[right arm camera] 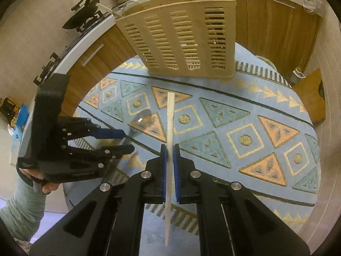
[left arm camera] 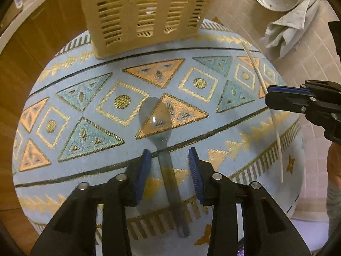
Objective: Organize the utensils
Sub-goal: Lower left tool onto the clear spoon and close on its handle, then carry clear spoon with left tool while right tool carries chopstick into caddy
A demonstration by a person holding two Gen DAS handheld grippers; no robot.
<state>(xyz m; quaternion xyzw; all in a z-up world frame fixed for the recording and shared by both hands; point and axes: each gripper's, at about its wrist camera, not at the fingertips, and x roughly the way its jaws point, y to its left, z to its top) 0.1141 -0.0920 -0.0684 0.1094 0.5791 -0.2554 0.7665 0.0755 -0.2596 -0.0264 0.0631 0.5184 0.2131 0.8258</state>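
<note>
My left gripper (left arm camera: 169, 160) hung low over the near edge of the bench (left arm camera: 64, 181), its jaws spread to either side of the spoon (left arm camera: 163, 140). The clear spoon lay flat on the patterned cloth (left arm camera: 102, 111), bowl toward the far edge and handle running back between my blue pads (left arm camera: 143, 170). Neither pad touched the handle. I judged this straddling position to be the set-up for a pinch on the handle, since the narrow handle offered a surer grip than the rounded bowl.

The beige slotted caddy (left arm camera: 147, 10) stood upright at the far edge of the bench, directly beyond the spoon. Its open top already held several utensils, seen from the right wrist. I took it as the destination for both items.

My right gripper (right arm camera: 169, 162) was pressed together on the pale chopstick (right arm camera: 169, 128), pinching it near mid-length. The stick pointed toward the caddy and stuck out both ahead of and behind the pads. It appeared lifted clear of the cloth, though I could not confirm this. Holding it lengthwise along the jaws suited an end-first drop into a compartment.
</note>
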